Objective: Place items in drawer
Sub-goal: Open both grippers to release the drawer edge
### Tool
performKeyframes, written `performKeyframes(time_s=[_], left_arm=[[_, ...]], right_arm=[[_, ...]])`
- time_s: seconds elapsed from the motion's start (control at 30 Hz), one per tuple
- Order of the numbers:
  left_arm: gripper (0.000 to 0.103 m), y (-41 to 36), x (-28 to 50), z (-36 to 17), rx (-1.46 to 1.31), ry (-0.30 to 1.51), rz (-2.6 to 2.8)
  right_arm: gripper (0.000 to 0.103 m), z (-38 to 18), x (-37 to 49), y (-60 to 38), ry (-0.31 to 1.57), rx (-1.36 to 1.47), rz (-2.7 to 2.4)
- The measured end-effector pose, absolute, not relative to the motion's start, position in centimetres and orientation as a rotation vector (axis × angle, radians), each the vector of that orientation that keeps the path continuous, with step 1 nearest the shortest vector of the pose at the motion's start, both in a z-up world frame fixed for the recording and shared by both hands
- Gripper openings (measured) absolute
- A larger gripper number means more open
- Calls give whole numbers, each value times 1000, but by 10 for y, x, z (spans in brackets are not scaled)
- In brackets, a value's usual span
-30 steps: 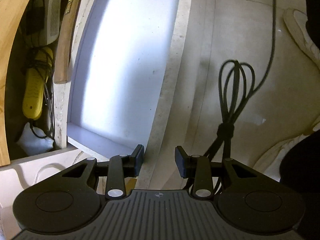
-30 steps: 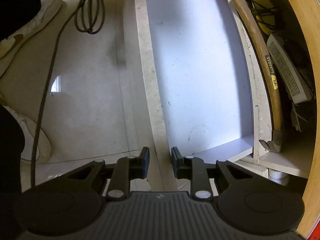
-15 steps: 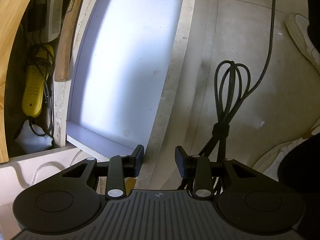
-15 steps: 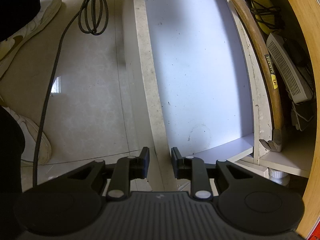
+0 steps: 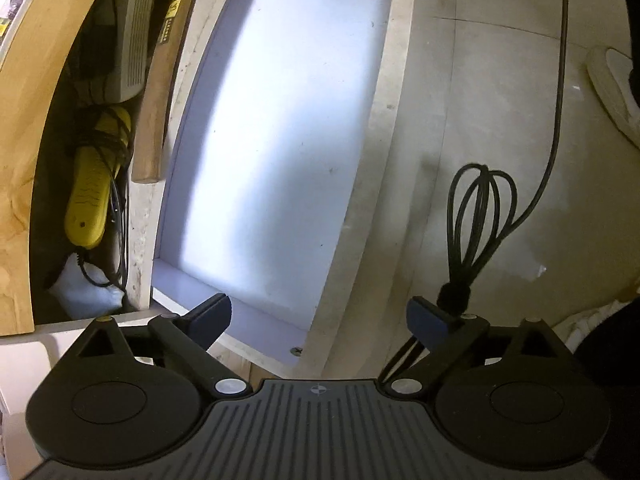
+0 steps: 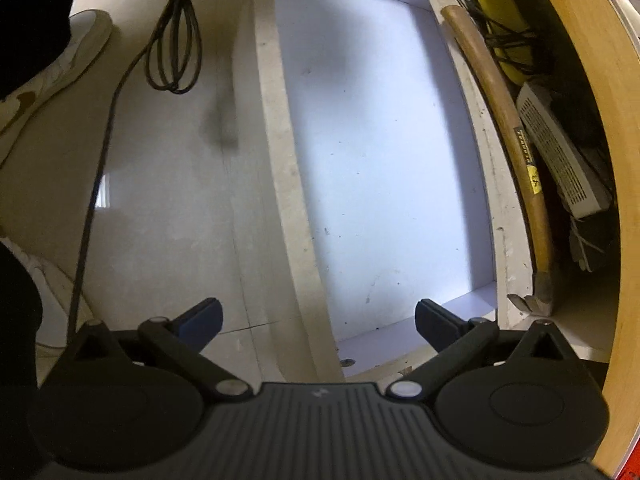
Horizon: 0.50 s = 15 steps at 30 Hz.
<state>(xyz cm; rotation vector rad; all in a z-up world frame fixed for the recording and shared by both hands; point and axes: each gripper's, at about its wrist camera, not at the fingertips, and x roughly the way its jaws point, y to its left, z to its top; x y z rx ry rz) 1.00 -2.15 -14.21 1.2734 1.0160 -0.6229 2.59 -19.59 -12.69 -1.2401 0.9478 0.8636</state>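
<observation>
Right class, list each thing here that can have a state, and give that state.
Left gripper: open, holding nothing.
Right gripper: open, holding nothing.
Drawer: pulled open, nothing inside.
Black cable: looped and tied, on the floor outside the drawer.
Hammer: lying along the drawer's side edge.

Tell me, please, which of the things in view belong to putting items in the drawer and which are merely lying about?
Belong to the job:
drawer, pulled out
left gripper, open
right gripper, open
hammer, likely

Lying about:
coiled black cable on the floor
yellow device
white vented box
white shoe
</observation>
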Motion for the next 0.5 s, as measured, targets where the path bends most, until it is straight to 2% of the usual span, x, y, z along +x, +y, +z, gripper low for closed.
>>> performKeyframes(time_s=[0.5], left_arm=[[97,-21,20,-148,1218,1062,-606]], right_arm=[[103,-169,38,-185,971,-1197,866]])
